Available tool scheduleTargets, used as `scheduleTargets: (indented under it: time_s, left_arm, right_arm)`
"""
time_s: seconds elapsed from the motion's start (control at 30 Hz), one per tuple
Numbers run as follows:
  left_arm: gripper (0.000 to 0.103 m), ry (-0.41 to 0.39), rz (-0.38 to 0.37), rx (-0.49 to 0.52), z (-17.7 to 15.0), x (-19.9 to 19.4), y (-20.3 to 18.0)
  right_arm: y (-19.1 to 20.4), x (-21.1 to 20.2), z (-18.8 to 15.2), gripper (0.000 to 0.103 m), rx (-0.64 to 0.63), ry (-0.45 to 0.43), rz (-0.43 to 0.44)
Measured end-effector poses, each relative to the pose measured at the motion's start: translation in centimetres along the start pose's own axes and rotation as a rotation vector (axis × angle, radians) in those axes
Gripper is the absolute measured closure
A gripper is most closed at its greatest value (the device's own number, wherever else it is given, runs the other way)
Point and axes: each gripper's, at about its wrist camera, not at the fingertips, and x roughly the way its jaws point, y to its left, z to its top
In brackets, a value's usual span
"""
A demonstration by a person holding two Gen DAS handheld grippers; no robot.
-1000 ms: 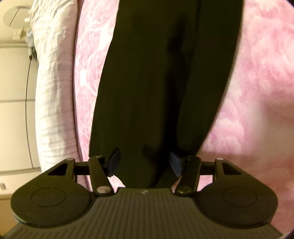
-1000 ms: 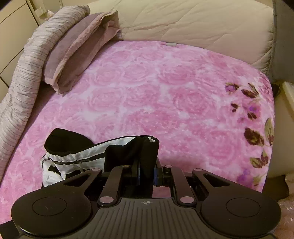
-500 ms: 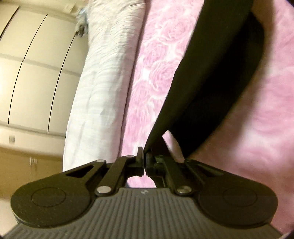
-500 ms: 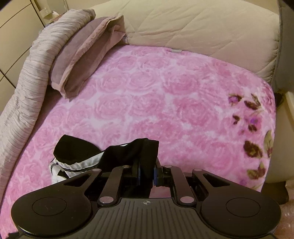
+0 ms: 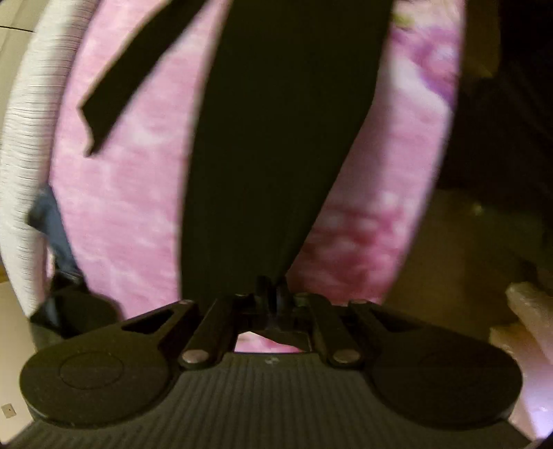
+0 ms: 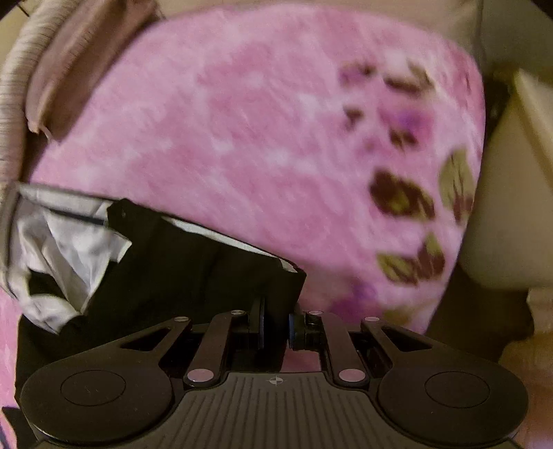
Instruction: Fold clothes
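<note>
Left tongs: pinching the lower end of the black trousers, having just eased a little; the leg runs lengthwise from my jaws toward frame top.

Right tongs: pinching the waistband end, white pocket lining at left.

Surface: pink rose blanket on a bed.

Room: striped quilt at left; beige headboard cushion beyond.
</note>
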Motion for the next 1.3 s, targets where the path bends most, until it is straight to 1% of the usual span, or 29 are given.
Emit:
scheduleTargets:
  time_s: [0.07, 0.1, 0.13, 0.17, 0.2, 0.23, 0.27, 0.3, 0.33, 0.43, 0.47, 0.53, 0.57, 0.63, 0.73, 0.8, 0.9, 1.0, 1.07, 1.1, 1.13, 1.17, 1.2, 1.3]
  left_arm:
    - [0.091, 0.017, -0.013, -0.048, 0.7, -0.3, 0.2]
    - [0.090, 0.016, -0.014, -0.077, 0.9, -0.8, 0.7]
    - [0.086, 0.011, -0.011, -0.108, 1.1, -1.4, 1.4]
    - [0.080, 0.005, -0.008, -0.138, 1.2, -2.0, 2.1]
    - [0.077, -0.008, -0.007, -0.167, 1.4, -2.6, 3.2]
    - [0.070, -0.030, -0.005, -0.196, 1.6, -3.2, 4.4]
    - [0.066, -0.054, 0.002, -0.224, 1.9, -3.8, 5.6]
    - [0.065, -0.076, 0.015, -0.254, 2.3, -3.9, 7.0]
    - [0.062, -0.098, 0.031, -0.288, 2.9, -3.6, 8.7]
    - [0.052, -0.164, 0.079, -0.388, 4.7, -2.7, 13.7]
    - [0.051, -0.184, 0.087, -0.419, 5.4, -2.1, 15.3]
    - [0.051, -0.229, 0.084, -0.467, 7.2, -0.6, 18.1]
    - [0.051, -0.254, 0.080, -0.481, 8.0, -0.1, 19.1]
    - [0.051, -0.295, 0.076, -0.480, 10.2, 1.0, 20.9]
    - [0.051, -0.354, 0.054, -0.477, 13.5, 2.4, 23.2]
    - [0.051, -0.386, 0.037, -0.464, 15.5, 3.1, 24.2]
    - [0.051, -0.407, 0.031, -0.440, 18.4, 3.4, 24.7]
    - [0.051, -0.400, 0.027, -0.429, 20.3, 3.0, 24.6]
    - [0.051, -0.374, 0.034, -0.418, 21.3, 2.6, 24.2]
    - [0.051, -0.359, 0.038, -0.414, 21.7, 2.3, 23.9]
    - [0.051, -0.345, 0.039, -0.411, 22.0, 2.0, 23.6]
    - [0.051, -0.333, 0.042, -0.405, 22.4, 1.8, 23.3]
    - [0.051, -0.322, 0.046, -0.402, 22.8, 1.5, 23.0]
    - [0.051, -0.293, 0.050, -0.408, 24.5, 1.0, 22.3]
  right_arm:
    - [-1.0, 0.4, 0.4, 0.090, -0.010, 0.047, 0.027]
    - [-1.3, 0.4, 0.8, 0.085, -0.024, 0.065, 0.038]
    - [-1.3, 0.0, 1.3, 0.075, -0.046, 0.070, 0.029]
    - [-1.1, -0.6, 1.8, 0.072, -0.086, 0.059, 0.008]
    - [-0.7, -1.3, 2.1, 0.068, -0.135, 0.042, -0.013]
    - [-0.3, -1.9, 2.5, 0.065, -0.181, 0.025, -0.039]
    - [0.3, -2.6, 2.8, 0.065, -0.215, -0.001, -0.048]
    - [0.9, -3.3, 3.0, 0.063, -0.248, -0.028, -0.056]
    - [1.7, -3.9, 2.8, 0.062, -0.273, -0.053, -0.054]
    - [5.1, -5.4, 2.8, 0.059, -0.338, -0.120, -0.005]
    - [6.7, -5.7, 2.6, 0.059, -0.359, -0.129, 0.024]
    - [10.4, -5.9, 2.1, 0.052, -0.408, -0.131, 0.082]
    - [12.5, -6.0, 1.7, 0.050, -0.446, -0.134, 0.115]
    - [16.9, -5.7, 0.4, 0.041, -0.528, -0.138, 0.161]
    - [22.5, -3.6, -2.0, 0.033, -0.633, -0.124, 0.206]
    - [26.1, -1.7, -3.8, 0.031, -0.698, -0.124, 0.226]
    - [30.2, 2.0, -5.8, 0.029, -0.726, -0.129, 0.222]
    - [33.0, 6.2, -6.4, 0.028, -0.733, -0.135, 0.202]
    - [34.1, 8.6, -6.4, 0.029, -0.739, -0.126, 0.177]
    - [33.7, 9.1, -5.8, 0.054, -0.749, -0.121, 0.170]
    - [33.3, 9.5, -5.3, 0.086, -0.759, -0.115, 0.163]
    - [32.9, 9.9, -4.7, 0.087, -0.766, -0.111, 0.159]
    - [31.6, 9.1, -3.6, 0.089, -0.758, -0.126, 0.181]
    - [26.5, 5.9, 1.0, 0.091, -0.736, -0.173, 0.186]
